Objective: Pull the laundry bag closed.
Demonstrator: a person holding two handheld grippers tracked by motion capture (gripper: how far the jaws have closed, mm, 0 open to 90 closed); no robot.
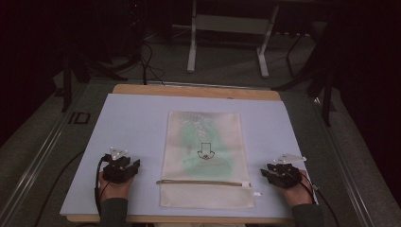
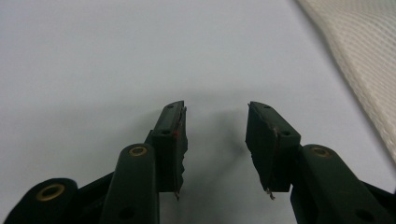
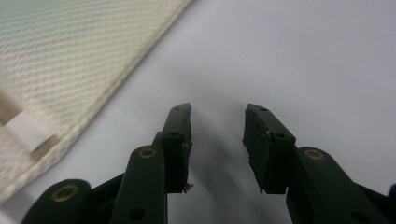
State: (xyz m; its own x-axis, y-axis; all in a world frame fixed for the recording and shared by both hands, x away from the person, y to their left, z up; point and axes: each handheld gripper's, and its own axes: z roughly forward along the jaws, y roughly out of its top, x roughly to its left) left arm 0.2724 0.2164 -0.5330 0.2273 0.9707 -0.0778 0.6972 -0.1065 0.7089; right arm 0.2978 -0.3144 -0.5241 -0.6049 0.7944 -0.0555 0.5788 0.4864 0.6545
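A cream mesh zip bag [image 1: 203, 158] lies flat in the middle of the pale blue mat [image 1: 127, 123], with something green inside it and a zip [image 1: 203, 182] running across near its front end. My left gripper [image 1: 124, 166] rests on the mat left of the bag, jaws apart with nothing between them [image 2: 215, 122]; the bag's mesh edge [image 2: 364, 60] lies off to its right. To the right of the bag sits my right gripper [image 1: 279, 172], also open and empty [image 3: 217, 122], with the bag's corner [image 3: 70, 79] and white zip end tab [image 3: 29, 133] to its left.
The mat covers a wooden tabletop [image 1: 196, 91] whose far edge shows beyond it. Behind the table stand the white legs of another table [image 1: 191, 42] on a dark floor, with cables [image 1: 149, 66] trailing there.
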